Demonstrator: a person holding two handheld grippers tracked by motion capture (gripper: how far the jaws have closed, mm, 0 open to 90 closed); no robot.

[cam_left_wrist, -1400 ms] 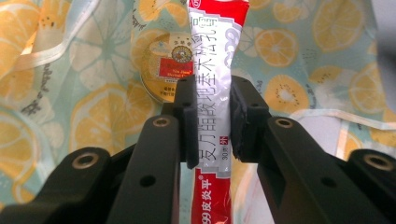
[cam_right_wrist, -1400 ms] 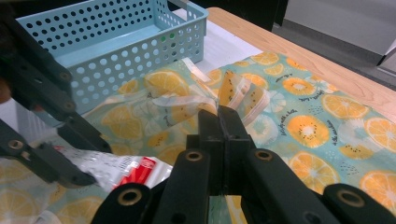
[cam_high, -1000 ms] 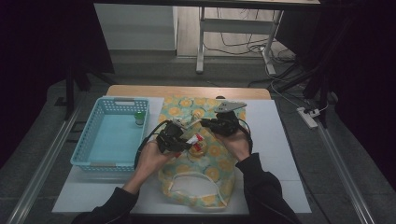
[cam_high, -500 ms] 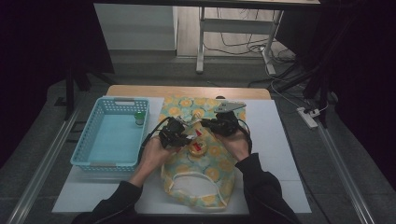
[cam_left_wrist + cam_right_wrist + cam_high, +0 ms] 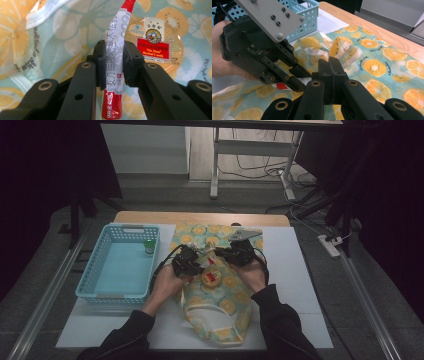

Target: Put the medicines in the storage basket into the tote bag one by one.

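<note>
- The red-and-white sachet [image 5: 115, 62] runs past the top and bottom edges of the left gripper view; the left gripper [image 5: 113, 65] pads cover part of its print.
- In the high view the sachet is too small to pick out between the two grippers.
- The round Nin Jiom Herbal Candy tin [image 5: 156, 45] is partly hidden behind the sachet and one jaw.
- What the right gripper [image 5: 331, 75] pinches is hidden by its own closed pads; fruit-print bag [image 5: 372, 65] fabric lies right there.
- The green-capped bottle [image 5: 149, 247] in the blue basket [image 5: 100, 285] is too small to read.

Blue basket [image 5: 120, 265] left; small green-capped bottle [image 5: 149, 247], maybe, inside.
</note>
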